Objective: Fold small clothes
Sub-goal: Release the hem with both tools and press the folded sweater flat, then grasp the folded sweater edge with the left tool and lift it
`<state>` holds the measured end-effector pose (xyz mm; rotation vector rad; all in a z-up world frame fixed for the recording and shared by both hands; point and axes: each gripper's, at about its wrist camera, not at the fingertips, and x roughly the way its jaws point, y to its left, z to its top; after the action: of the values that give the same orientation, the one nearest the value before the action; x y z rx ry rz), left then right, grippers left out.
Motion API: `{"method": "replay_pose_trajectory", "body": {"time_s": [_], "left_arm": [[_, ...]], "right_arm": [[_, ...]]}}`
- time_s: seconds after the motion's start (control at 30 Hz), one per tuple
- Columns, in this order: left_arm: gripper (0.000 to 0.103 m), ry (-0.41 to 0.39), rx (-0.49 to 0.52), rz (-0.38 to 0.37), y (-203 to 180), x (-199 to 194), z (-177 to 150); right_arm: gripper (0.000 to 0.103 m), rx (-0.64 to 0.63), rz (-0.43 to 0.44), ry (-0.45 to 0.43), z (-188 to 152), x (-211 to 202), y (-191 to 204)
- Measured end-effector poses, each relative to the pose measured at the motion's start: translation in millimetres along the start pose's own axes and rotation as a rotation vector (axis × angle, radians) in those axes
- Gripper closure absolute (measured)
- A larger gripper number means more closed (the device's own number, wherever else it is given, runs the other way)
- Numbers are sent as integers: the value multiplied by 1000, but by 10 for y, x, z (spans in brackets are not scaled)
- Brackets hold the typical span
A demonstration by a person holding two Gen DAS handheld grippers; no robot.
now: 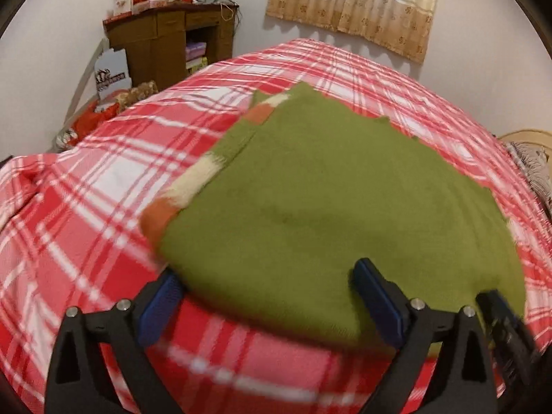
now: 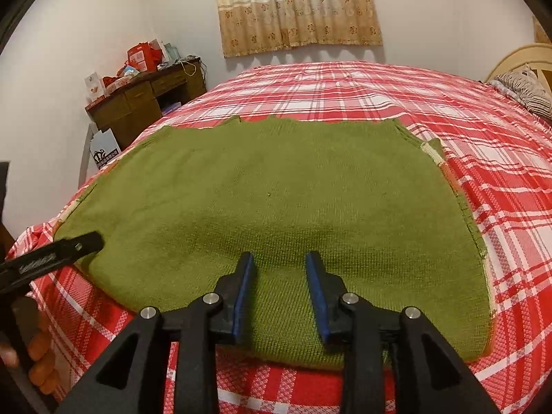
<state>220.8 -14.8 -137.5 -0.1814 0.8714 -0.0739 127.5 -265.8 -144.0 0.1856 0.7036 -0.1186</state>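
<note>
Green sweater (image 2: 269, 214) beneath both downward-tilted, parted grippers: left gripper (image 1: 267, 279), right gripper (image 2: 280, 258).

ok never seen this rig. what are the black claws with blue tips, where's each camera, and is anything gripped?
No robot here: a person holds a two-finger clamp tool in each hand, with a fisheye camera on each tool looking forward along its fingers.

One picture is from the left gripper, whose blue-padded jaws stand wide apart over the near corner of the green sweater. The other is from the right gripper, jaws partly apart over the sweater's near edge, pads not pressing on it.

The sweater lies flat on a red plaid bedspread, with orange and cream cuffs sticking out at one side. Nothing is gripped.
</note>
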Motion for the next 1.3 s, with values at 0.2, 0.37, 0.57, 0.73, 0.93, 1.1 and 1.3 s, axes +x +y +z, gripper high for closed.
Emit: {"method": "replay_pose_trajectory", "body": {"time_s": [0.2, 0.37, 0.57, 0.73, 0.93, 1.1, 1.3], "left_arm": [[23, -23, -105, -72, 9, 122, 217], [45, -45, -48, -24, -15, 98, 174], [45, -42, -39, -12, 36, 63, 150], [40, -50, -52, -2, 49, 86, 171], [77, -123, 16, -2, -105, -14, 219], [80, -264, 208, 8, -445, -279, 149], [82, -336, 458, -74, -826, -437, -81]], "right_arm": [[69, -6, -6, -2, 1, 2, 8], [69, -55, -71, 16, 72, 10, 129], [69, -59, 97, -6, 128, -127, 478], [69, -91, 131, 41, -47, 93, 561], [69, -30, 194, 31, -73, 76, 443], [69, 4, 229, 26, -92, 85, 401], [68, 24, 250, 24, -94, 75, 373]]}}
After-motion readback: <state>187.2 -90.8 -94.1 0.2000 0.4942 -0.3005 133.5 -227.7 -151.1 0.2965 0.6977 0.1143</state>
